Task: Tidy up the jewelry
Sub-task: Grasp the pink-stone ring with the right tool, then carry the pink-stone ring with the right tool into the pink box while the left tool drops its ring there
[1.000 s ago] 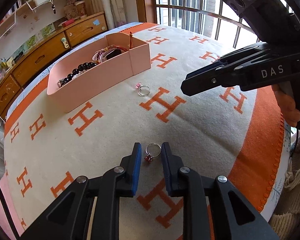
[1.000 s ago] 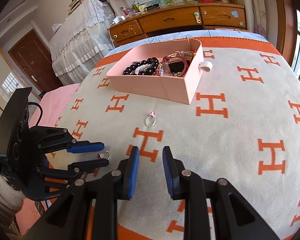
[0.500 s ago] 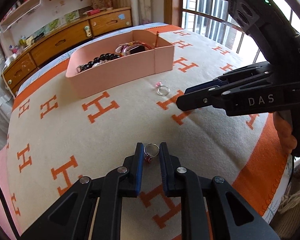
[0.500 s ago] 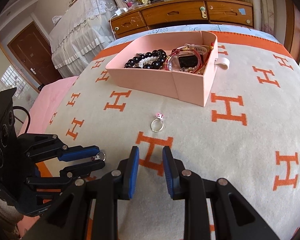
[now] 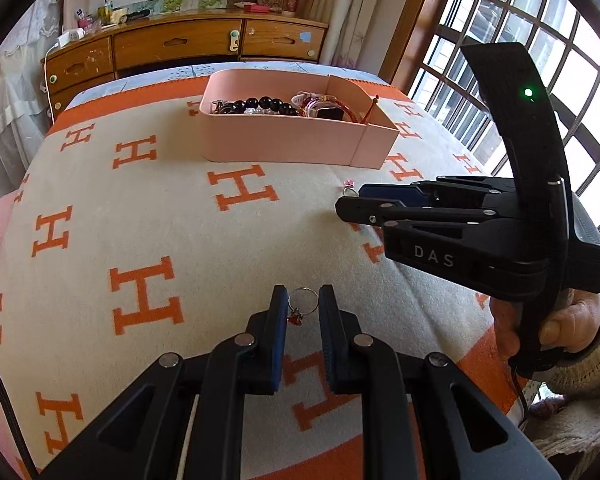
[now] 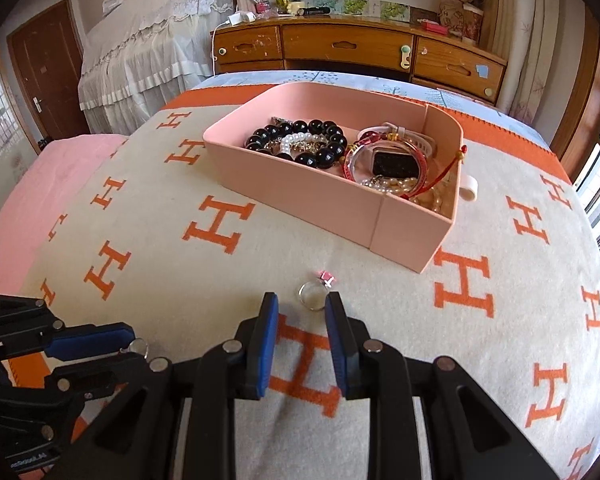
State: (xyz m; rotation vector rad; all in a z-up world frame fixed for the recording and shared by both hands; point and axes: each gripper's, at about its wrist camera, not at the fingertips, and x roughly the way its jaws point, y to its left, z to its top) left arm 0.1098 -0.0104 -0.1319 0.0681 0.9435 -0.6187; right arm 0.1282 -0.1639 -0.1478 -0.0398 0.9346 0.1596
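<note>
Ring with red stone sits clamped in left gripper; right gripper gapes before pink-stoned ring.

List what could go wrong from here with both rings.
1. The left gripper pinches the red-stone ring only at its fingertips; the thin band could slip out on the way to the pink tray.
2. The pink-stone ring lies off-centre, next to the right finger of the open right gripper; closing may flick it aside across the blanket.
3. The tray is already crowded with bracelets, so rings dropped in could tangle.
</note>
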